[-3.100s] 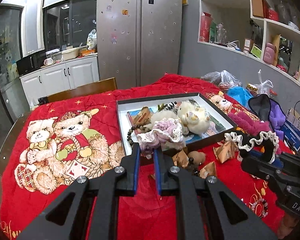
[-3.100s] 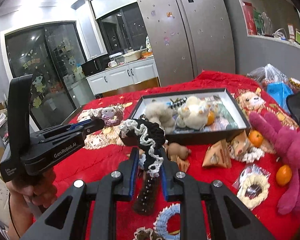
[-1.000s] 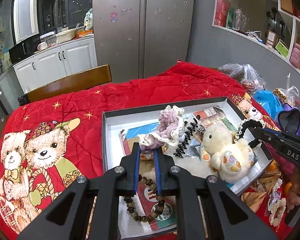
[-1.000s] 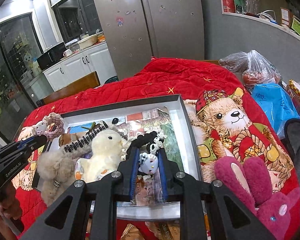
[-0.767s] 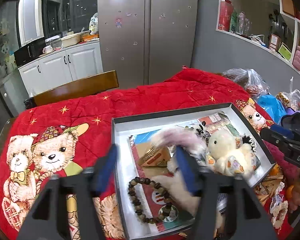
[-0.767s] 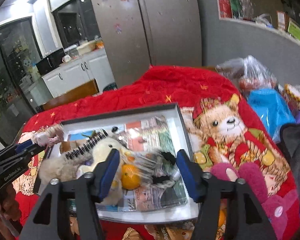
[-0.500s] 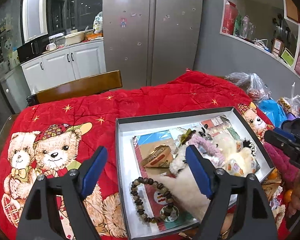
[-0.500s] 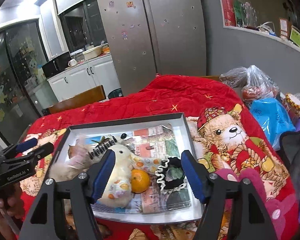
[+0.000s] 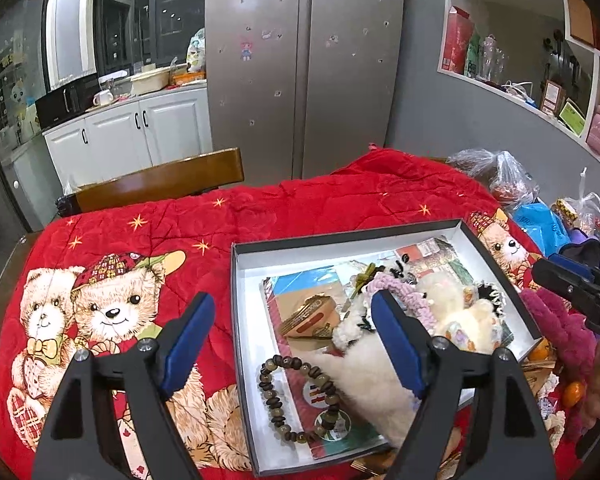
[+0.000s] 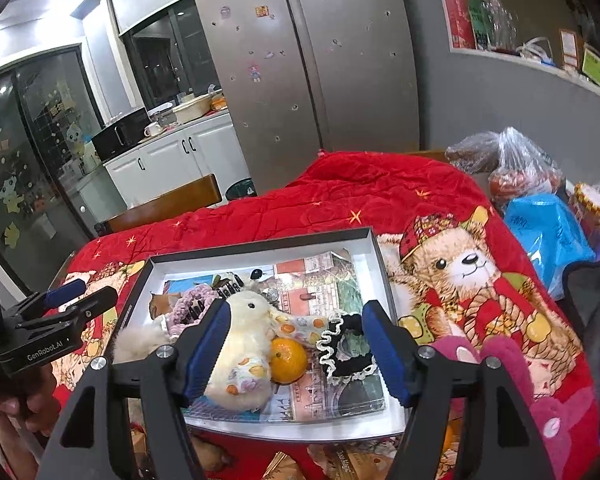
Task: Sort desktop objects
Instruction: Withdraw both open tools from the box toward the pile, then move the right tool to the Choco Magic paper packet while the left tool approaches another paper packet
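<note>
Both the left gripper [image 9: 290,338] and the right gripper [image 10: 294,340] have matte black angular arms with triangular cut-outs, silver screws and blue ribbed pads [image 9: 394,344], one body lettered "GenRobot.AI".

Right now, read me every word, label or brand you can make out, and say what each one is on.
"GenRobot.AI": on the body of the left gripper, seen from the right wrist.
"D": a cut-off letter on the right gripper, at the left-wrist picture's edge.
Print on the cards and booklets in the box, the snack packets, the shelf boxes and the fridge stickers: too small or blurred to read.
</note>
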A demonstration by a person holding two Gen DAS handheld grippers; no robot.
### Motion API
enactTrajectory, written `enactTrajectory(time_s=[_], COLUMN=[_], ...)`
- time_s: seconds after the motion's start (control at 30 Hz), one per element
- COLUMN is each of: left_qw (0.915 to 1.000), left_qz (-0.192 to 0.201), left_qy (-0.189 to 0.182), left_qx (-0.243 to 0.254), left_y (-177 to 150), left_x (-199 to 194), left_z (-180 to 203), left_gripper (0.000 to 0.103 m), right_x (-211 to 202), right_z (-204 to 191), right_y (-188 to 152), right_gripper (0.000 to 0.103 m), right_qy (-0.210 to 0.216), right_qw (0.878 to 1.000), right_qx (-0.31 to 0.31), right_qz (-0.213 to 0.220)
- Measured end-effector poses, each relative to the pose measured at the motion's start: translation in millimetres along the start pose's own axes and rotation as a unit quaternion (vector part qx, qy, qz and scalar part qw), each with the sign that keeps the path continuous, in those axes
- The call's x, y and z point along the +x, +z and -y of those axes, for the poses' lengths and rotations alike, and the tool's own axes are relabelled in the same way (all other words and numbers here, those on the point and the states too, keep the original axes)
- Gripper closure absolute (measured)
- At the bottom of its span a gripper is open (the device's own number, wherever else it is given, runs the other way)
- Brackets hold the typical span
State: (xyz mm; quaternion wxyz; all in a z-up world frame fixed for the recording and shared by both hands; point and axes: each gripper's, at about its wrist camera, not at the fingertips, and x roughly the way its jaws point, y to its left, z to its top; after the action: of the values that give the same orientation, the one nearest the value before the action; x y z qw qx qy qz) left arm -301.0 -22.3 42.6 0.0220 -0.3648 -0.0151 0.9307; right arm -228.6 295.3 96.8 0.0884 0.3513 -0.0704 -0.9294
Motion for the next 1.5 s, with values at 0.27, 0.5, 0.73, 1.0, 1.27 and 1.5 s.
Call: enactTrajectory(time_s=[0.27, 0.5, 0.73, 1.0, 1.27, 1.5], left_qw=[0.9992, 0.9981, 0.9979, 0.9988, 0.9993, 0.9992], left_qz=[0.036, 0.049, 0.060, 0.022, 0.007, -0.010], left_qy=[-0.002, -0.036, -0.025, -0.044, -0.036, -0.039], left_qx=[0.017, -0.003, 0.003, -0.007, -0.007, -0.001], left_y=[8, -11, -56, -118, -125, -128], left_x=[-50, -104, -136, -113, -104, -89], left_z=[15, 12, 5, 2, 1, 5], left_gripper=[0.021, 0.017, 0.016, 0.016, 0.016, 0.016], right_x=[-35, -83, -128, -103, -84, -74], right_z=[-11, -36, -55, -41, -29, -35], right_y=[8, 5, -35, -86, -95, -104], right_gripper=[0.033, 0.033, 0.021, 0.018, 0.018, 0.018], right_qy=[0.012, 0.011, 0.017, 0.033, 0.016, 0.008], right_qw=[1.000, 0.998, 0.994, 0.996, 0.999, 1.000], right_qx=[-0.004, -0.026, -0.048, -0.013, 0.018, 0.005], right_qz=[0.025, 0.056, 0.100, 0.076, 0.034, 0.012])
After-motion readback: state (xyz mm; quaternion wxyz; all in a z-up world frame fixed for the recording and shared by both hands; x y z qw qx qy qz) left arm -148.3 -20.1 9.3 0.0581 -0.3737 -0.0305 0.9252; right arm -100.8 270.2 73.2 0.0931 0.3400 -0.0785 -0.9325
